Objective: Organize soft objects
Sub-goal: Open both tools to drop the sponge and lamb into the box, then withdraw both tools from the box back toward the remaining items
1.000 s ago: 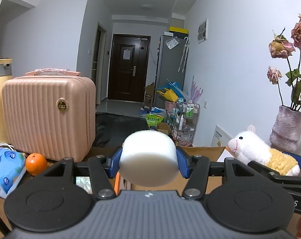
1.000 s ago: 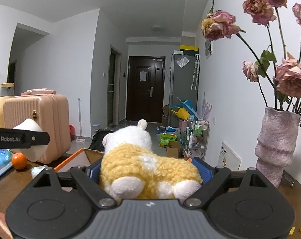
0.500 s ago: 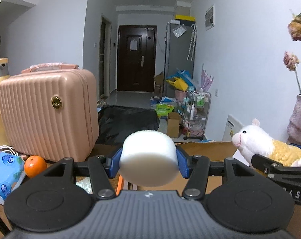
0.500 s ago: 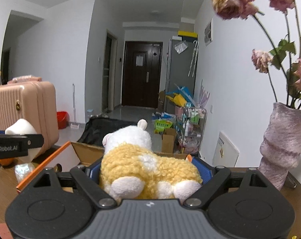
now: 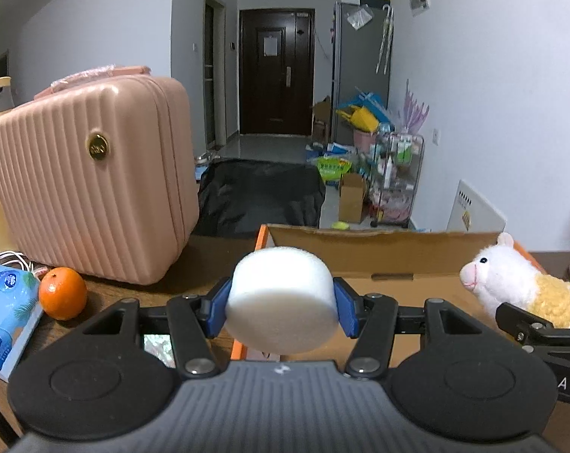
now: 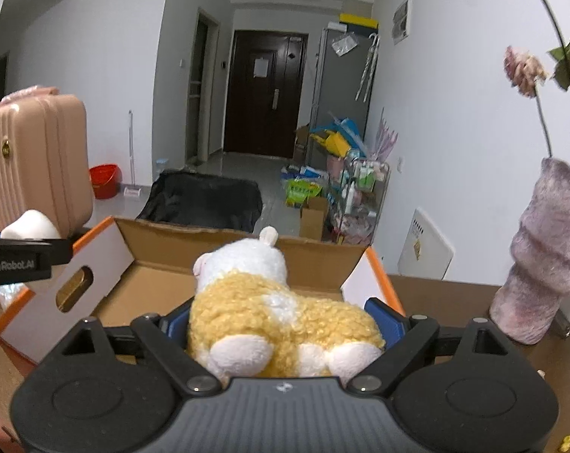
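Note:
My left gripper [image 5: 281, 307] is shut on a white foam cylinder [image 5: 281, 298] and holds it above the near left edge of an open cardboard box [image 5: 379, 253]. My right gripper [image 6: 285, 324] is shut on a yellow and white plush sheep [image 6: 273, 309] and holds it over the near side of the same box [image 6: 217, 275]. The sheep also shows at the right of the left wrist view [image 5: 511, 283]. The foam also shows at the left of the right wrist view [image 6: 30, 224], behind the left gripper's side.
A pink hard case [image 5: 88, 173] stands at the left on the wooden table [image 5: 202, 268]. An orange [image 5: 62, 292] and a blue tissue pack [image 5: 7, 317] lie in front of it. A fuzzy vase [image 6: 545, 256] with dried roses stands right of the box.
Both grippers have come down and forward toward the box, still holding the foam and the sheep. The box interior now shows below them.

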